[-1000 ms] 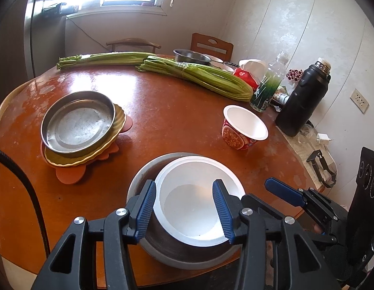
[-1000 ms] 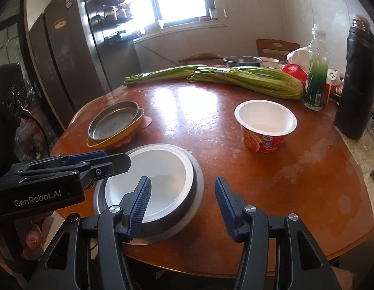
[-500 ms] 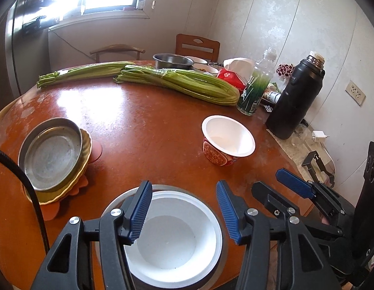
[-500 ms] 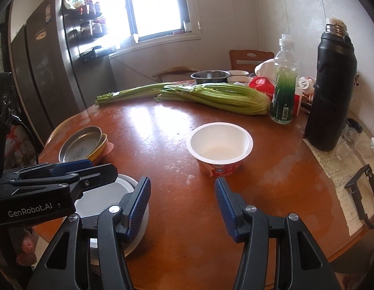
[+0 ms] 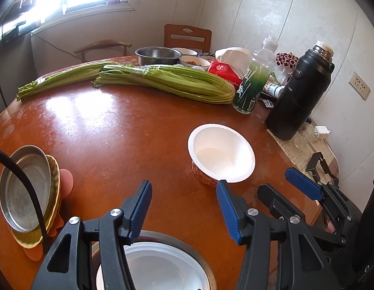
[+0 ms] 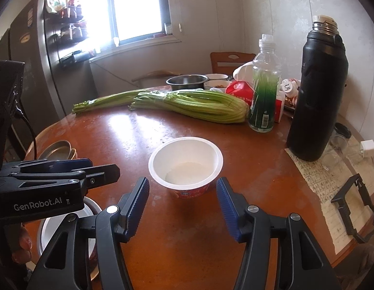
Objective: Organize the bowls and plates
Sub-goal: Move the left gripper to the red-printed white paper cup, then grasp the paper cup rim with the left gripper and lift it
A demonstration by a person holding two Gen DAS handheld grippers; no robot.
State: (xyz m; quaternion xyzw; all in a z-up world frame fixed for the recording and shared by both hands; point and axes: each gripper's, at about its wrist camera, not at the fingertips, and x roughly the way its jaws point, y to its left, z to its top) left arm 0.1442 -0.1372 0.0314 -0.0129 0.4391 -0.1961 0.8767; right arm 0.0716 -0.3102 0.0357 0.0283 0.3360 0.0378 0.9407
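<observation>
A white paper bowl with a red printed side [image 6: 185,164] [image 5: 220,154] stands upright on the round wooden table [image 5: 114,130]. My right gripper [image 6: 183,204] is open just in front of it, jaws wide, empty. My left gripper [image 5: 184,211] is open and empty above a white bowl [image 5: 160,268] nested in a steel bowl [image 5: 199,258] at the table's near edge. A steel plate [image 5: 22,188] lies on a yellow dish [image 5: 55,193] at the left.
Celery bunches [image 5: 167,82] lie across the back. A green bottle [image 6: 264,91], a black thermos [image 6: 317,91], a steel bowl [image 5: 158,55] and small dishes stand at the back right. A black clip [image 6: 354,198] and paper lie at the right edge.
Both grippers have swung right and forward. The nested white and steel bowls have dropped to the lower frame edge; the red-printed bowl now sits before my right gripper.
</observation>
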